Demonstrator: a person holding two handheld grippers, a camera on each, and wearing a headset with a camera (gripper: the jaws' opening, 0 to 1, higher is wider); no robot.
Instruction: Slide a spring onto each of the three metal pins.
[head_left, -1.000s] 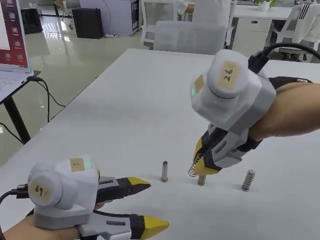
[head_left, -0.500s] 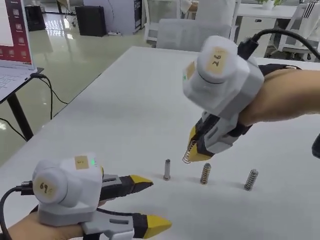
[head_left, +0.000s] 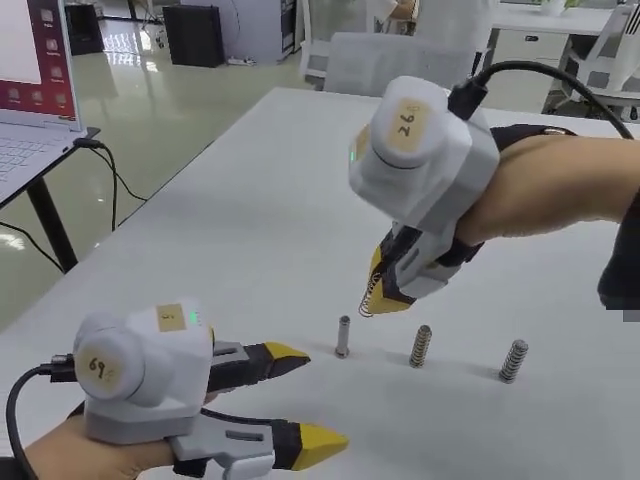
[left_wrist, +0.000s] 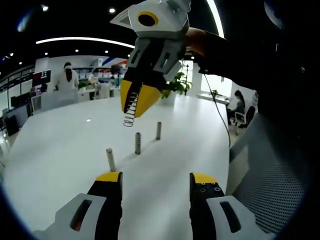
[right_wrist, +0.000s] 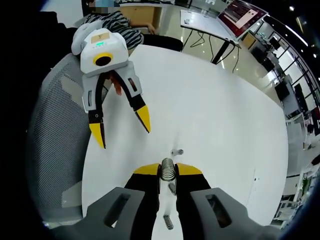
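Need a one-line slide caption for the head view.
Right gripper holds a spring near the bare pin, two sprung pins beside it; left gripper open.

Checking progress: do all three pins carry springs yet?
No, one pin stands bare; the right gripper holds a spring.

On the table (head_left: 250, 220), a bare pin (head_left: 343, 337) stands left of two spring-bearing pins (head_left: 421, 346).
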